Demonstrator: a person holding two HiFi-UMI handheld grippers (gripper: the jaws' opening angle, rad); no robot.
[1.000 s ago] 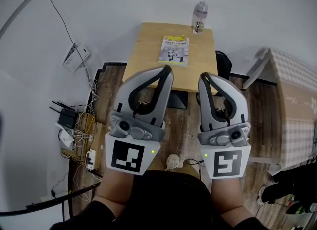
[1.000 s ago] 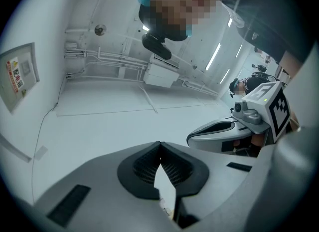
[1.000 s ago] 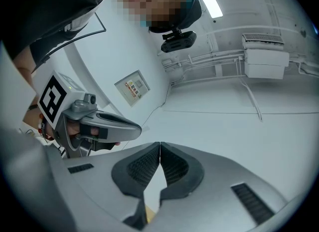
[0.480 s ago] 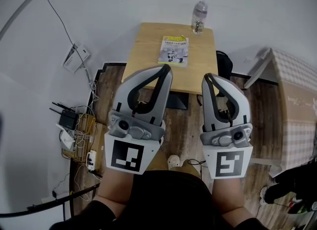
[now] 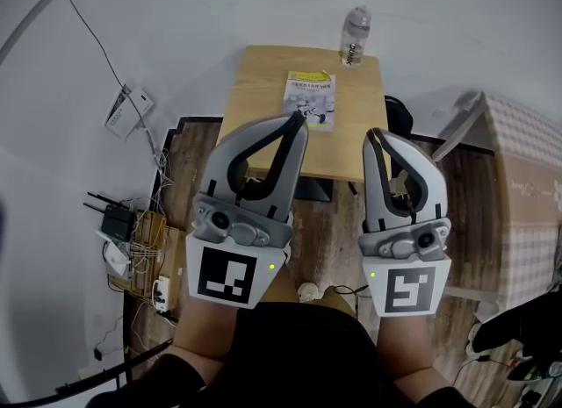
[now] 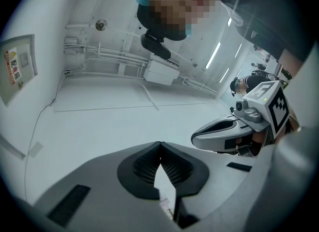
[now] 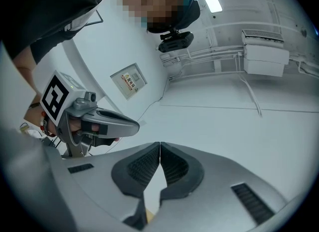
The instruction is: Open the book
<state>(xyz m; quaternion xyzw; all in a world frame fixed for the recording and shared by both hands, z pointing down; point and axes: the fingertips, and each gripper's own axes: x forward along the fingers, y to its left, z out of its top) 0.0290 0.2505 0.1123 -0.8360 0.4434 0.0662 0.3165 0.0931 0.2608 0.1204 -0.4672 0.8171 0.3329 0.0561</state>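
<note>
Against the white wall a small table [image 5: 255,99] is standing, with the closed book [image 5: 313,95] lying near its far edge and a bottle [image 5: 354,36] at the far right corner; how full it is I cannot tell. The left gripper [image 5: 298,120] and right gripper [image 5: 372,134] are hovering short of the near edge, jaws pressed together on nothing, probably only approaching.

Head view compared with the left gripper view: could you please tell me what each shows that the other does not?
Only the head view shows the closed book on the wooden table, the bottle at its far edge, and the floor. Only the left gripper view shows the wall sign and pipes. Both show the left gripper and right gripper, each shut and empty.
</note>
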